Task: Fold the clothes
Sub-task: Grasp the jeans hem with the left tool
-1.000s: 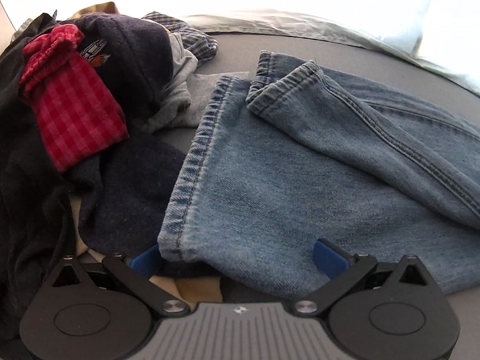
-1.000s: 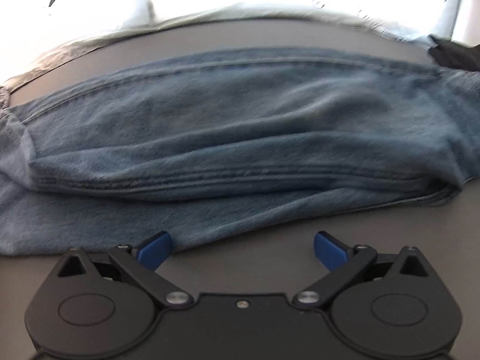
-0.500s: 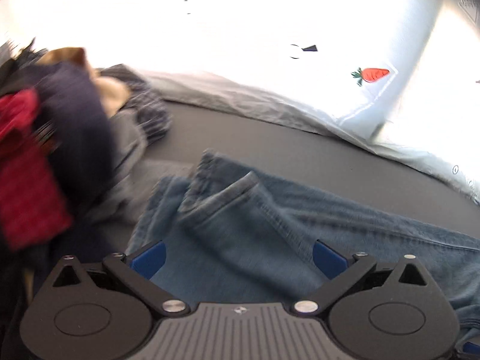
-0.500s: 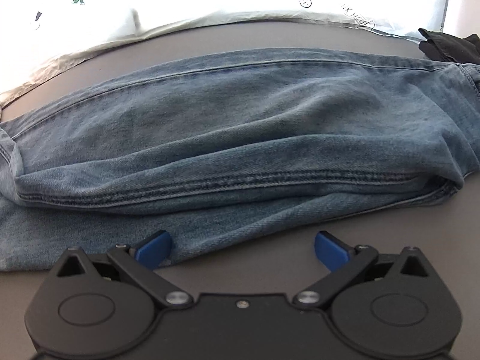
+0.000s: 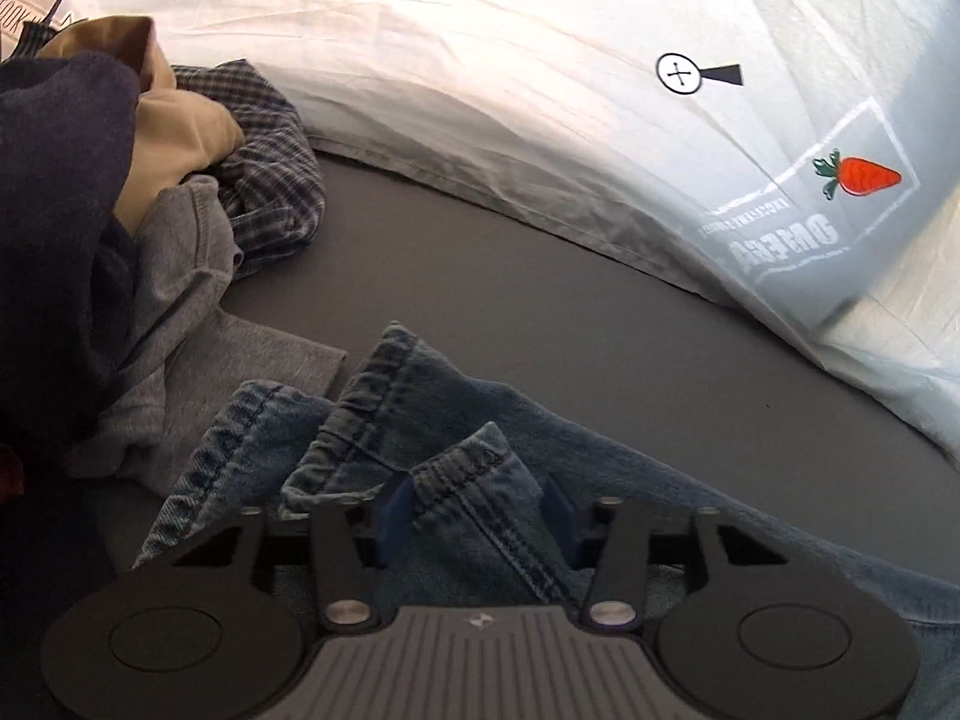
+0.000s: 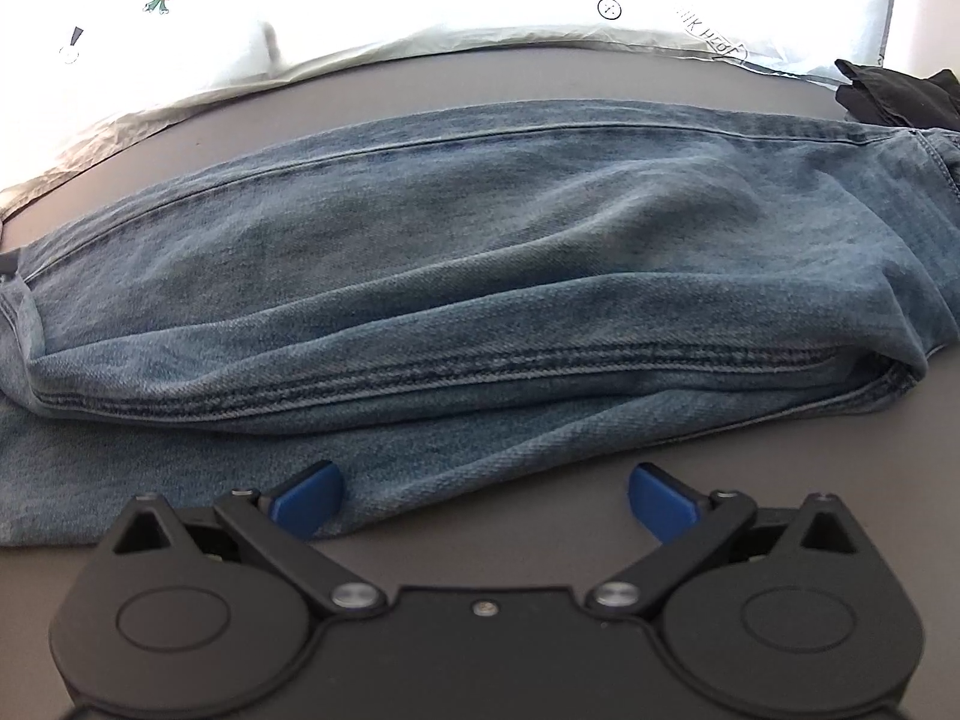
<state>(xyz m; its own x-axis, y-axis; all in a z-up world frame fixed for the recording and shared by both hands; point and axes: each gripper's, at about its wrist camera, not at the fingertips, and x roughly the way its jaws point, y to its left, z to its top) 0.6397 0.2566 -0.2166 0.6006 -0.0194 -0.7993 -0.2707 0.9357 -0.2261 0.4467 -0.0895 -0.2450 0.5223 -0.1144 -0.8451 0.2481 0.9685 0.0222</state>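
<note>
The jeans (image 6: 480, 252) lie lengthwise across the dark table (image 5: 540, 300), one leg laid over the other, so the next fold probably brings the leg ends toward the waist. The left gripper (image 5: 474, 510) has just been closing and its jaws now pinch a raised hem (image 5: 462, 468) of one leg, likely to carry that end over. The right gripper (image 6: 483, 495) hovers at the near edge of the jeans with its jaws wide, holding nothing. A heap of unfolded clothes (image 5: 120, 210) waits just beside the hems, touching them, against a white sheet (image 5: 540, 60)
</note>
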